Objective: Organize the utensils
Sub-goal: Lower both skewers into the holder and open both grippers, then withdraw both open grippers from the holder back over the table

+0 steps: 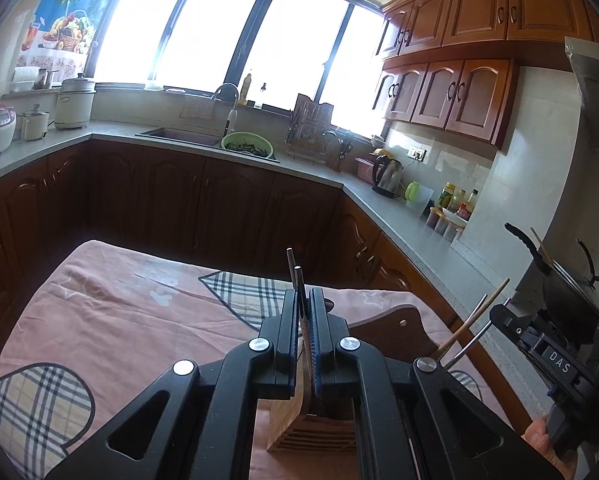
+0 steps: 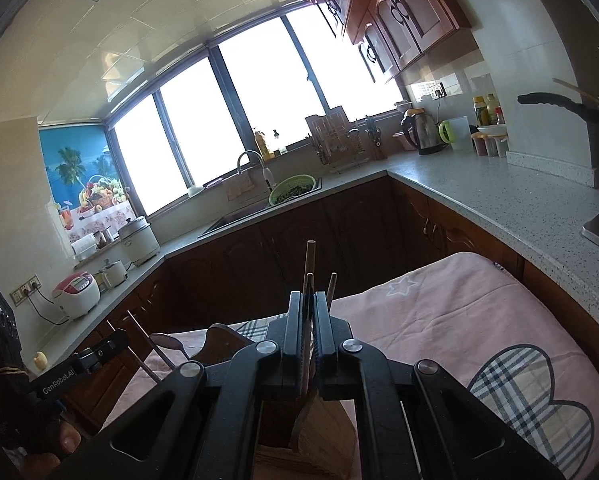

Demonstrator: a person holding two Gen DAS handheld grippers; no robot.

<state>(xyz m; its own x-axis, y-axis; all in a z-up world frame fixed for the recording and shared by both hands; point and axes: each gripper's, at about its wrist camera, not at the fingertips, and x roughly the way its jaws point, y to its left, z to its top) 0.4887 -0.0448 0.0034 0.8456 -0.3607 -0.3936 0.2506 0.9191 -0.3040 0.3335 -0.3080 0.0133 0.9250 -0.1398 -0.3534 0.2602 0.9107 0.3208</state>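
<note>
light: daylight from blown-out windows (image 1: 235,36) | cabinets (image 1: 171,204) shadowed | fisheye bending, dark corners | focus sharp

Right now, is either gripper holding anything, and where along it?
Left gripper pinches two dark chopsticks near their upper ends. Right gripper pinches wooden chopsticks likewise. Both pairs' lower ends hang over the wooden holder.

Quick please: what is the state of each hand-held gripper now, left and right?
Left hand-held gripper: closed on metal chopsticks, above the wooden holder.
Right hand-held gripper: closed on wooden chopsticks.
</note>
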